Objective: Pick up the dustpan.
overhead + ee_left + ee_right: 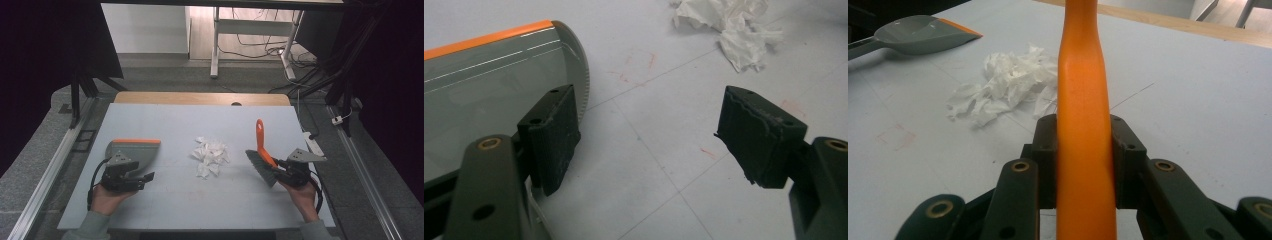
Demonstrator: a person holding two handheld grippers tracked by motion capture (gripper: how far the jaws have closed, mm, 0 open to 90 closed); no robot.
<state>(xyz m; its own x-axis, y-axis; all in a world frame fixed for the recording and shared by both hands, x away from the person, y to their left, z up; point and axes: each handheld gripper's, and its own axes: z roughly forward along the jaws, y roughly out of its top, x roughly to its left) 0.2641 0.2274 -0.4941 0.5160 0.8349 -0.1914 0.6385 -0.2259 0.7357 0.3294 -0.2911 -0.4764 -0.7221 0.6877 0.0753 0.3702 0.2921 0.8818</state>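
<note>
1. Orange and upright in the right gripper view, the brush handle stands nearest the camera, pinched between the two black pads of the right gripper, whose jaws are closed tight on it.
2. From the high view, that right gripper sits at the table's right side, with the handle pointing away from the person and the grey bristles slanting down to the left.
3. Cut off in the right gripper view are both ends of the brush: the handle's top leaves the frame and the bristles lie out of sight below.
4. One pile of crumpled white paper scraps lies mid-table, between brush and dustpan; single pieces are too small to count.
5. One grey dustpan with an orange lip lies at the left, its handle hidden under the left gripper.
6. Seen in the left gripper view, the left gripper has its jaws standing wide apart over bare table, with nothing between them; the dustpan lies beside the left pad, and whether they touch is unclear.
7. Two grippers, two hands, one brush in all.
</note>
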